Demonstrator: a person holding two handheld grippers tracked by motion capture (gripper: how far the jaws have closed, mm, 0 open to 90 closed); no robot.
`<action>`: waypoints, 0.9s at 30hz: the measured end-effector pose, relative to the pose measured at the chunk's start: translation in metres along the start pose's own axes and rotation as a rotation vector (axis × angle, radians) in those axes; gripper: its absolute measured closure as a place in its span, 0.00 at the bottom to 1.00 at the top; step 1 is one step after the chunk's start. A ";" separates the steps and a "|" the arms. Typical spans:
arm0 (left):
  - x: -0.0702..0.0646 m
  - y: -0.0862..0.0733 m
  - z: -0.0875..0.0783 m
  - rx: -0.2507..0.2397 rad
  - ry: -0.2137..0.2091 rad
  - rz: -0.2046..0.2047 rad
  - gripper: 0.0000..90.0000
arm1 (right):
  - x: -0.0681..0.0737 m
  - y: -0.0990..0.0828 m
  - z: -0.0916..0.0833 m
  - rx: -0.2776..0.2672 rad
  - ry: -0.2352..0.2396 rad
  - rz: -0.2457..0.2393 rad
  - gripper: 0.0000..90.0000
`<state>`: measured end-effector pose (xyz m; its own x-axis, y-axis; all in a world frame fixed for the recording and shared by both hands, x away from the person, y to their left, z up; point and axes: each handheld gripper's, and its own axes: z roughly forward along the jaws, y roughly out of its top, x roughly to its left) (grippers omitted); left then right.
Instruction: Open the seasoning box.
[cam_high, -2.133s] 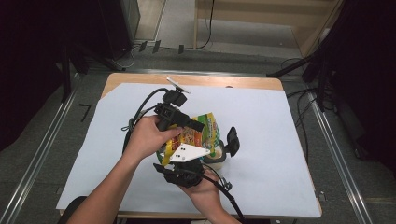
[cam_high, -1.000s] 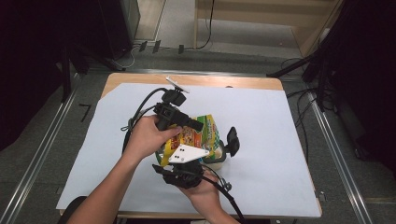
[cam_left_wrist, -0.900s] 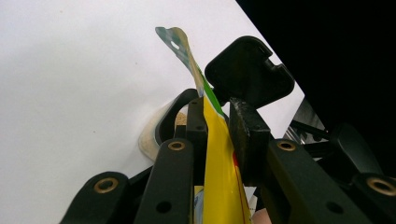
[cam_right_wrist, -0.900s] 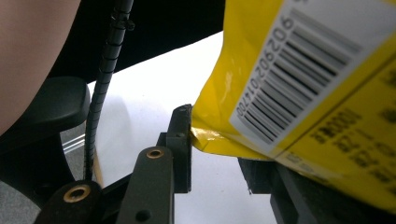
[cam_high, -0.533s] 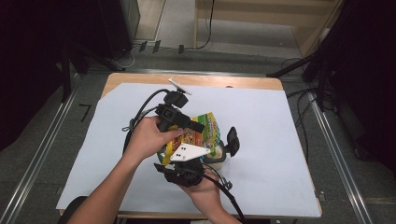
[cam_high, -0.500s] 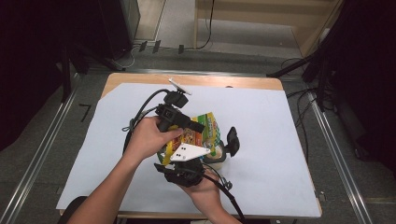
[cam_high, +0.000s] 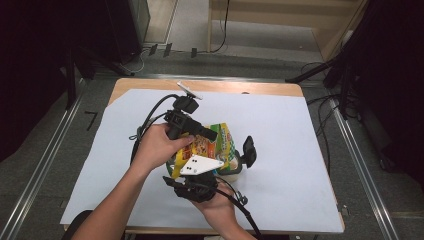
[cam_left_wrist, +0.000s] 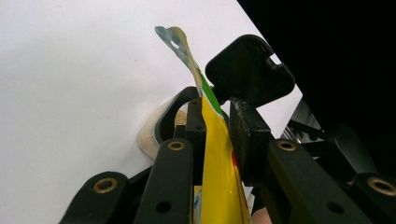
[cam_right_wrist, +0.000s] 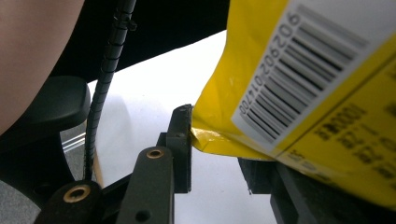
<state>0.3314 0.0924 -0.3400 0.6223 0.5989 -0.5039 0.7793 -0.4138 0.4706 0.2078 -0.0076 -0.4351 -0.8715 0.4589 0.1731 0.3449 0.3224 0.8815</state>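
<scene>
A yellow snack bag (cam_high: 216, 142) with green and orange print is held up over the middle of the white-covered table (cam_high: 310, 165). My left gripper (cam_high: 212, 135) comes in from the left and is shut on the bag's upper edge; in the left gripper view both pads clamp the thin yellow bag (cam_left_wrist: 217, 158). My right gripper (cam_high: 235, 160), with its white three-cornered plate on top, reaches up from the near side. In the right gripper view the barcode corner of the bag (cam_right_wrist: 280, 74) lies between the jaws, touching the left pad (cam_right_wrist: 183, 140) and covering the right one.
A pale beige round object (cam_high: 231, 173) lies on the table under the bag. Cables trail from both grippers toward the near left. The wooden table edge (cam_high: 240, 86) shows at the back, with metal rails on the floor at both sides.
</scene>
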 end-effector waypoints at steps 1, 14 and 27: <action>0.000 0.000 0.000 -0.002 0.002 0.000 0.87 | 0.000 0.000 0.000 0.002 0.000 -0.002 0.78; -0.011 -0.001 -0.004 -0.033 0.014 0.035 0.84 | -0.001 0.002 -0.001 -0.007 -0.013 -0.004 0.78; -0.004 0.000 -0.007 -0.020 0.016 0.008 0.90 | 0.004 0.006 -0.004 -0.003 -0.005 -0.013 0.78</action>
<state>0.3284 0.0943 -0.3331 0.6273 0.6063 -0.4889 0.7725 -0.4049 0.4891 0.2050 -0.0069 -0.4278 -0.8740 0.4589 0.1599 0.3330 0.3259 0.8848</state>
